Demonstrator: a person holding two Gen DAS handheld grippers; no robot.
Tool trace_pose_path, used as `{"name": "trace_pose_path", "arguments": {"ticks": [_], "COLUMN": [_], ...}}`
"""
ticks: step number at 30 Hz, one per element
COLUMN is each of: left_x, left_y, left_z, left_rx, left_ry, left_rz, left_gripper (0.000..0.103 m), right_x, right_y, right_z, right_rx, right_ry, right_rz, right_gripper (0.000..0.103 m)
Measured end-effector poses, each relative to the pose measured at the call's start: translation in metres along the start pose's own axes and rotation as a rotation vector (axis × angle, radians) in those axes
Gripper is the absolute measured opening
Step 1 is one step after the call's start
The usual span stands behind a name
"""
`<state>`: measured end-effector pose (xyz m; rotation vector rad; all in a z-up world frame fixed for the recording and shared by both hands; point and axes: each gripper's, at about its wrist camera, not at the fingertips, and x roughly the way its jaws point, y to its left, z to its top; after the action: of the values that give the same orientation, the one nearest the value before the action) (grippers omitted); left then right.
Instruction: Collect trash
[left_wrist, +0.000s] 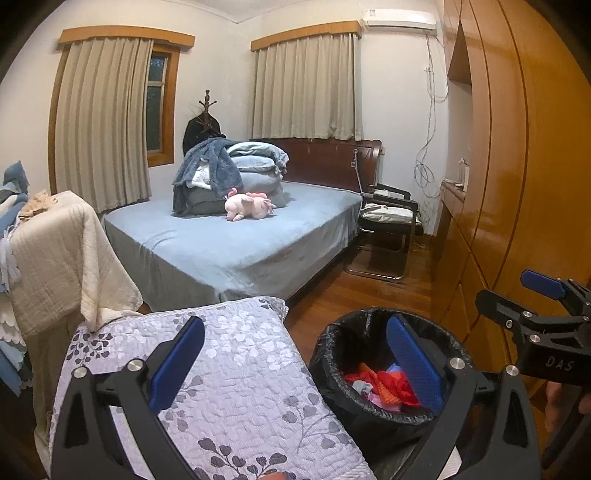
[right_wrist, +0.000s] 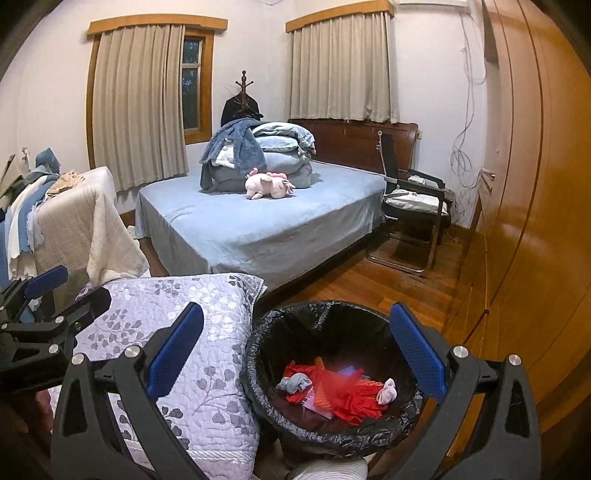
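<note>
A trash bin lined with a black bag (right_wrist: 258, 354) stands on the wooden floor beside a quilted surface; it also shows in the left wrist view (left_wrist: 332, 354). Inside lie red net scraps (right_wrist: 340, 397), grey and pink crumpled bits and some paper. My right gripper (right_wrist: 295, 365) is open and empty, held just above the bin's mouth. My left gripper (left_wrist: 295, 369) is open and empty, over the edge between the quilt and the bin. The right gripper also shows at the right edge of the left wrist view (left_wrist: 535, 306).
A lilac floral quilt (right_wrist: 177, 332) covers the surface left of the bin. A bed (right_wrist: 258, 221) with folded bedding and a pink plush toy (right_wrist: 269, 186) lies ahead. A chair (right_wrist: 413, 206) stands by the headboard. Wooden wardrobes (right_wrist: 535, 184) line the right. Draped laundry (right_wrist: 74, 221) hangs left.
</note>
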<state>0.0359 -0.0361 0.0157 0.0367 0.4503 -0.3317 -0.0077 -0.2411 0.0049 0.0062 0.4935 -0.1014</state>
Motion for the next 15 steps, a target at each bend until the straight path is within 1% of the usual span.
{"name": "trace_pose_path", "arguments": {"ticks": [15], "left_x": [-0.0078], "left_y": [0.009], "left_z": [0.0004], "left_rx": [-0.016], "left_ry": [-0.008], "left_rz": [0.02], "left_gripper": [0.097], "right_x": [-0.0046], "right_y": [0.0086], "right_z": [0.0021], "right_rx": [-0.015], "right_ry": [-0.014], "right_rz": [0.013], "right_gripper": [0.098]}}
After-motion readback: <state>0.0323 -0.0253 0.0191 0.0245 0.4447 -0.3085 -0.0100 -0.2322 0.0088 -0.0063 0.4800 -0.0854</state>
